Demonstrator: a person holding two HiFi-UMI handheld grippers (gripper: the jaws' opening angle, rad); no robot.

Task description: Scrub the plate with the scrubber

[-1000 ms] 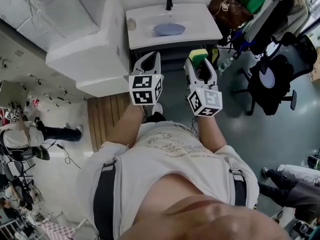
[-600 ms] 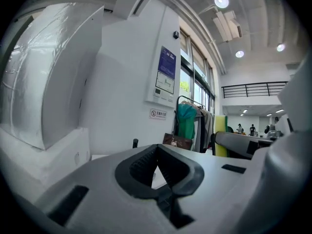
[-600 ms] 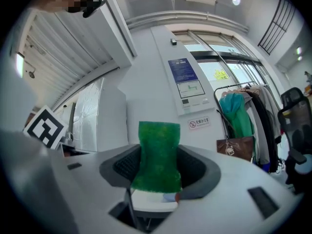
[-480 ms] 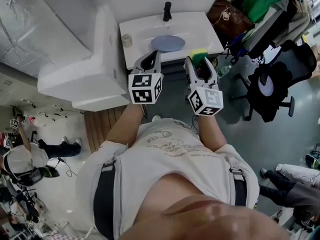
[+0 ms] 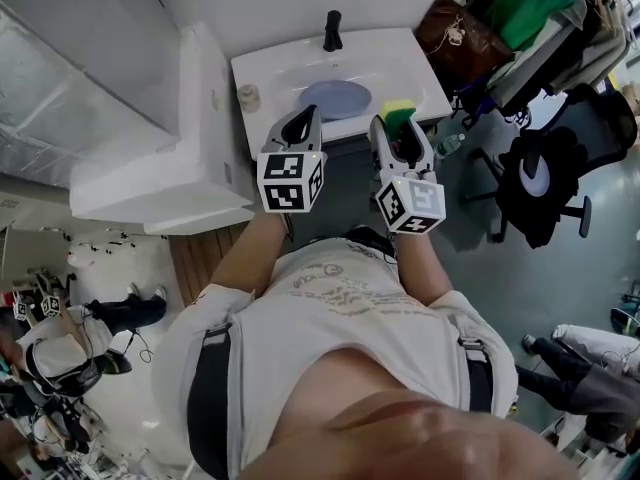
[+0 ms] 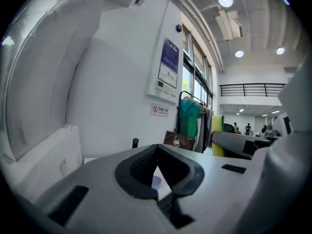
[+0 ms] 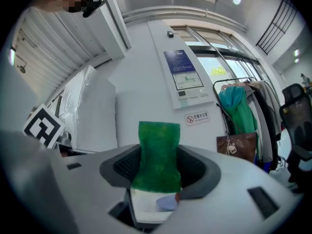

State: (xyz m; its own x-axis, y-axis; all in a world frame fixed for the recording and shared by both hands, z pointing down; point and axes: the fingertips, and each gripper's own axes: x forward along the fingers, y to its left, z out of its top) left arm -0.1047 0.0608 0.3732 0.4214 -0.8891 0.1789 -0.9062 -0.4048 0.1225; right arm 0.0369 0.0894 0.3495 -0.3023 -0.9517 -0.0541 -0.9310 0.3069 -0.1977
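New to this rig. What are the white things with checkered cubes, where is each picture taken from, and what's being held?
No robot here: a person holds a two-jaw gripper in each hand; the marker cubes are part of them. The head view looks steeply down from a camera on the person's head. The two gripper views come from cameras riding on each gripper, looking along its jaws. Ahead stands a white washbasin with a black faucet; a bluish plate lies in it, a small cup at its left edge. The left gripper is shut and empty. The right gripper is shut on a green scrubber, not yet at the plate.
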